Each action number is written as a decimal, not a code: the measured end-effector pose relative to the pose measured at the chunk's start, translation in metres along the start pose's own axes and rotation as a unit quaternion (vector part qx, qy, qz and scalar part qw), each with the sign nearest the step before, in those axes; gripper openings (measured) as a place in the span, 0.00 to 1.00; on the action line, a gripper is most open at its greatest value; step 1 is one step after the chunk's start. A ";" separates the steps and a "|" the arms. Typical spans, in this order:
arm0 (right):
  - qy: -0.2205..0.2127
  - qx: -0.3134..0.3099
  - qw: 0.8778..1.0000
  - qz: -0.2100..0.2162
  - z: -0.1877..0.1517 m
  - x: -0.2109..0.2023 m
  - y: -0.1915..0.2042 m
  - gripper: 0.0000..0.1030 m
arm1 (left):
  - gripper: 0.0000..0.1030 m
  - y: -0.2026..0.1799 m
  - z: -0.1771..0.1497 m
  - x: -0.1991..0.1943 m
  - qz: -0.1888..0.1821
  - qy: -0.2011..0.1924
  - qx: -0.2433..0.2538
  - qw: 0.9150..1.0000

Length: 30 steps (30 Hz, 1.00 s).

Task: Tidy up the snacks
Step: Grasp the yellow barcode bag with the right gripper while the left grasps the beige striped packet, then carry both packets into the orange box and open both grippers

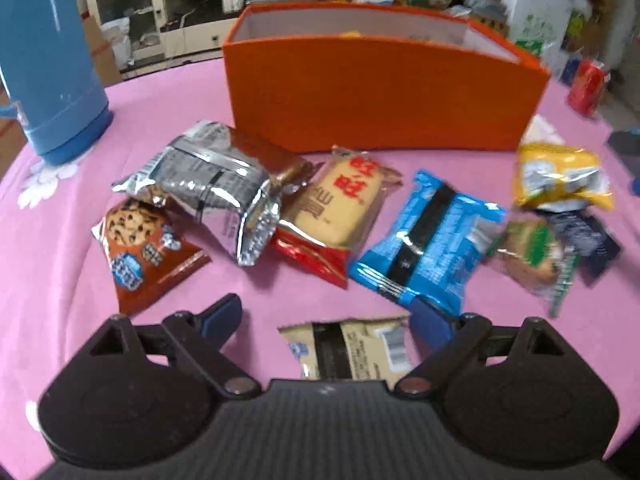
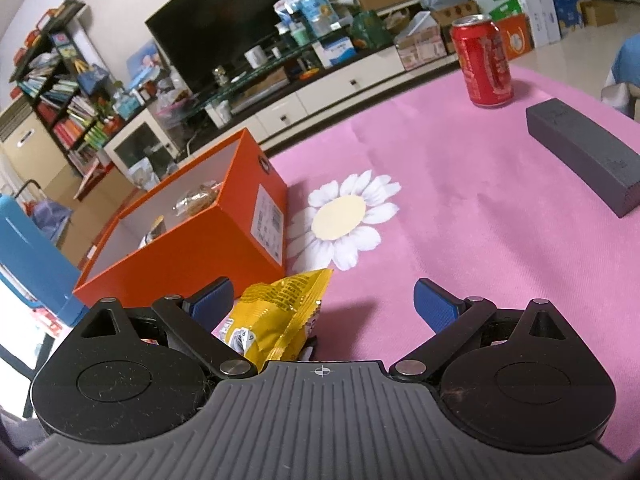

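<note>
- Right, my left gripper [image 1: 326, 318] is over the pink tablecloth [image 1: 60, 248] at the bottom of the frame, fingers spread wide, nothing between them but a beige packet [image 1: 352, 350] lying flat on the cloth.
- Across the middle of the left view I've got a row of snacks: a cookie bag [image 1: 144, 248] at the left, a silver packet [image 1: 216, 188] partly over it, a red-and-tan cracker pack [image 1: 336, 212] in the centre, a blue packet [image 1: 428, 240] right of that.
- At the right edge a yellow packet [image 1: 560, 174] sits above a clear cookie wrapper [image 1: 532, 256].
- The orange box [image 1: 380, 92] stands open just behind the row; a blue jug [image 1: 44, 60] fills the upper left.
- My right gripper [image 2: 324, 306] is wide open too, gripping nothing; the yellow packet [image 2: 280, 312] lies beside its left finger [image 2: 210, 300].
- In the right view the orange box [image 2: 192, 256] is at left with a few snacks inside, a red can [image 2: 484, 62] upper right, a dark grey block [image 2: 584, 156] at the right edge.
</note>
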State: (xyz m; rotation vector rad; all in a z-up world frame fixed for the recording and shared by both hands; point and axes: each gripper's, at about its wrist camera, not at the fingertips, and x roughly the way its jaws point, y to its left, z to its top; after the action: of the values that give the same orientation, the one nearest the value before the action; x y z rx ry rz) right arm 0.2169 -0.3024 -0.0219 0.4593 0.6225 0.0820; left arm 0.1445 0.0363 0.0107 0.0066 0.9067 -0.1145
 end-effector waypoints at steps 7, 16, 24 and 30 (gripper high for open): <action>0.040 -0.111 0.990 0.078 0.004 0.012 0.027 0.85 | 0.89 -0.015 -0.034 -0.015 -0.030 0.004 0.032 0.999; 0.148 -0.351 0.924 0.043 0.021 0.060 0.084 0.87 | 0.90 -0.025 -0.038 -0.007 -0.025 -0.011 0.061 0.998; 0.226 -0.417 0.878 0.062 0.002 0.099 0.096 0.66 | 0.90 -0.024 -0.036 -0.005 -0.027 -0.016 0.064 0.997; 0.194 -0.366 0.909 0.038 -0.013 0.091 0.088 0.53 | 0.89 -0.023 -0.037 -0.006 -0.026 -0.021 0.062 0.998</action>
State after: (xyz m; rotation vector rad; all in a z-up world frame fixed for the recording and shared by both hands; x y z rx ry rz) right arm 0.2887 -0.1995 -0.0426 -0.2761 0.9073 0.4736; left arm 0.1094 0.0163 -0.0067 0.0958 0.8573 -0.2188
